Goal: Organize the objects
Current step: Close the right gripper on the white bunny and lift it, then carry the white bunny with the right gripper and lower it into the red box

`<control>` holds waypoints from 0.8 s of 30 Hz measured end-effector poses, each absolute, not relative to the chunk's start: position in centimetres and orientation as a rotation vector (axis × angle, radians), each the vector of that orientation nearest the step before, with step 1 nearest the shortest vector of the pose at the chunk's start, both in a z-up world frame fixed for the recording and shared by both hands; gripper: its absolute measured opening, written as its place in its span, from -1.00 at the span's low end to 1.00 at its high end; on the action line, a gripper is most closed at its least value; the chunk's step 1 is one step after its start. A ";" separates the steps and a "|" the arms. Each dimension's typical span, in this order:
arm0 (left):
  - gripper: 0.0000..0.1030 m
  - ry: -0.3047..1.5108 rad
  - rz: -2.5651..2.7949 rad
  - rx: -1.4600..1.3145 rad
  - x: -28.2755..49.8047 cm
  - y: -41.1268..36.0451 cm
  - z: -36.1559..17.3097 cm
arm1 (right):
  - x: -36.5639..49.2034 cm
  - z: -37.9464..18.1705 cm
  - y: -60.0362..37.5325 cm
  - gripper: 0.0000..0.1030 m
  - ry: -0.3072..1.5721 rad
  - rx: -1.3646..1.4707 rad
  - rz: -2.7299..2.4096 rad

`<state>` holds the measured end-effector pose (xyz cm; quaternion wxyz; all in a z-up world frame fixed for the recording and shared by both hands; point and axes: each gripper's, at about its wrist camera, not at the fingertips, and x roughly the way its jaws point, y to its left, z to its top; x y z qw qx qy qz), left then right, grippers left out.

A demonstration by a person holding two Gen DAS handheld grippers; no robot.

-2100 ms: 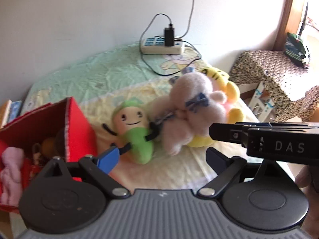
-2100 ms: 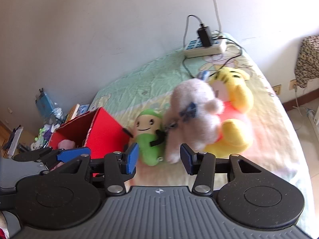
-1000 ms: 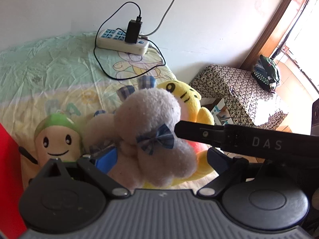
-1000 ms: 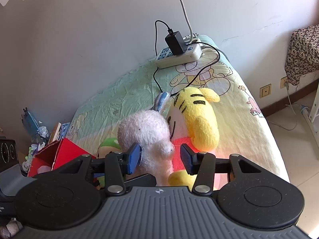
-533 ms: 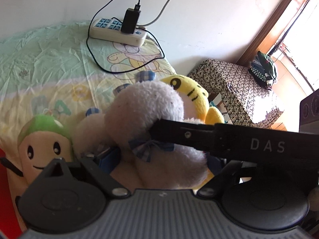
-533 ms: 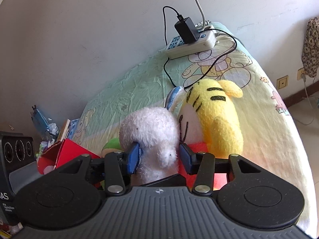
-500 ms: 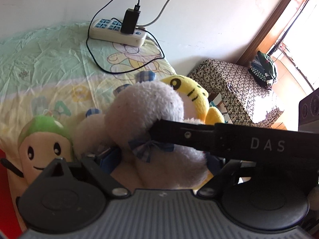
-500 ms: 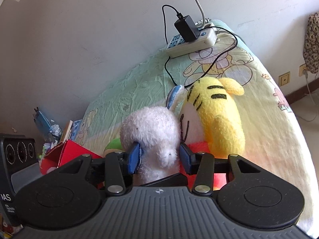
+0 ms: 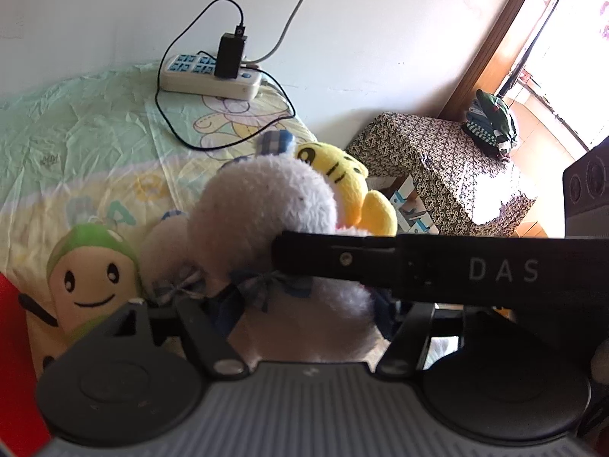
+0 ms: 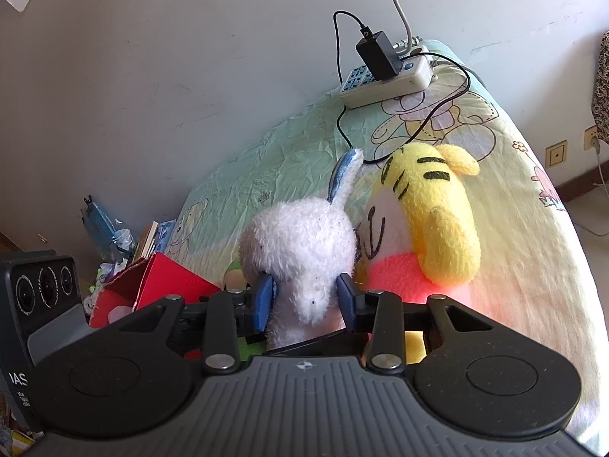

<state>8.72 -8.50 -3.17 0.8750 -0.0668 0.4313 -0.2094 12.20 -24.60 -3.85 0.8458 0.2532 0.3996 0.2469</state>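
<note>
While the pale green and yellow cartoon-print bed sheet (image 10: 514, 205) fills most of both views, a fluffy white plush rabbit with a blue-lined ear (image 10: 300, 243) sits at the centre of each frame, pressed against a yellow tiger plush with black stripes and a pink-red body (image 10: 437, 221) to its right. At the lower left of the right wrist view stands a red cardboard box (image 10: 167, 278). Left of the rabbit in the left wrist view lies a green-capped bean-shaped doll with a smiling face (image 9: 91, 278). Near the wall, at the top of both frames, rests a white power strip with a black adapter plugged in (image 9: 209, 76). Low in the frame, the left gripper (image 9: 304, 304) has its fingers clamped on the rabbit's body below the checked bow. Across the rabbit's lower head, the right gripper (image 10: 306, 299) is closing, its blue fingers (image 10: 263, 299) pressing into the fur on both sides.
</note>
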 end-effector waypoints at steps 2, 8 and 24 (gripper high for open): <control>0.26 0.890 -0.434 -0.128 7.9 -8.6 -2.8 | 11.6 -3.5 -24.5 -0.23 0.838 0.527 0.529; 0.26 0.873 -0.418 -0.123 5.7 -8.4 -2.0 | 9.8 -2.7 -24.1 -0.23 0.832 0.507 0.550; 0.27 0.859 -0.322 -0.093 -0.1 -6.3 -1.1 | 6.2 -2.2 -21.4 -0.21 0.858 0.474 0.649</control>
